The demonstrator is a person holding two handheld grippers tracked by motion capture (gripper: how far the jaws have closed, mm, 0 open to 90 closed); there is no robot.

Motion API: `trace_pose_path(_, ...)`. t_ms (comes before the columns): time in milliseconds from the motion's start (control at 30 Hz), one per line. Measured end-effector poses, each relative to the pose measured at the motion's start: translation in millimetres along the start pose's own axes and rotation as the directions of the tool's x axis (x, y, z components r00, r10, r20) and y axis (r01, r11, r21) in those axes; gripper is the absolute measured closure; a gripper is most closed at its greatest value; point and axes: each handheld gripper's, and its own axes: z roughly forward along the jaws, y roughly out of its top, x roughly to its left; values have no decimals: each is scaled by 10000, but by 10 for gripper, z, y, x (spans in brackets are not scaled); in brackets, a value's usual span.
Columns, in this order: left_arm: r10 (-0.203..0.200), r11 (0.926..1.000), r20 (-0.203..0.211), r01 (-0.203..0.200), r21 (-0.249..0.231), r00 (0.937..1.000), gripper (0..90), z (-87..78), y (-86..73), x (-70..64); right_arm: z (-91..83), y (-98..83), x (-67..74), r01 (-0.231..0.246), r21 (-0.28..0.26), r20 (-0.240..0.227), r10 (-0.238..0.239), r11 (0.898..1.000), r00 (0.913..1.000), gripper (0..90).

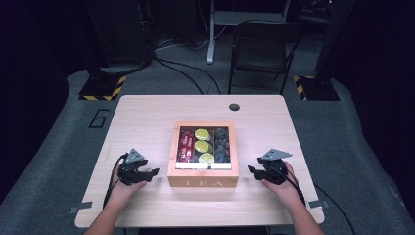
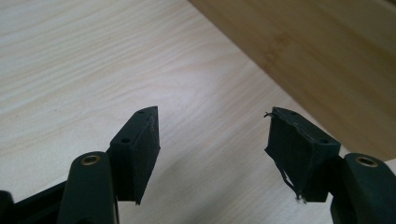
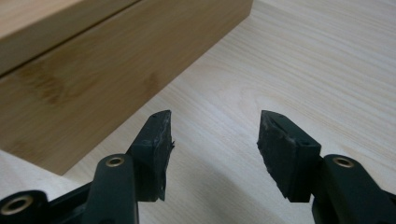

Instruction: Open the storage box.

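High view: the tea box (image 1: pixel 203 182) is flanked by the left gripper (image 1: pixel 147 174) and right gripper (image 1: pixel 254 172), jaws held apart on nothing.

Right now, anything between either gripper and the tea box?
Nothing visible. The left gripper and right gripper flank the tea box with bare table in each gap. Both have open jaws with nothing between them, and neither touches the box.

One tea box (image 1: pixel 203 182), three lime-topped cups (image 1: pixel 201 146), two claws (image 1: pixel 145 175)
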Motion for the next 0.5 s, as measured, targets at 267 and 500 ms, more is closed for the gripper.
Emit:
trace_pose_path(267, 360, 9989, 310, -351, -303, 9989, 350, -104, 96, -144, -142, 78, 128, 26, -450, -283, -38, 9990, 9996, 465)
trace_pose_path(500, 411, 9987, 567, -393, -335, 9975, 352, -149, 133, -236, -261, 140, 248, 275, -770, -492, -314, 9967, 9983, 480)
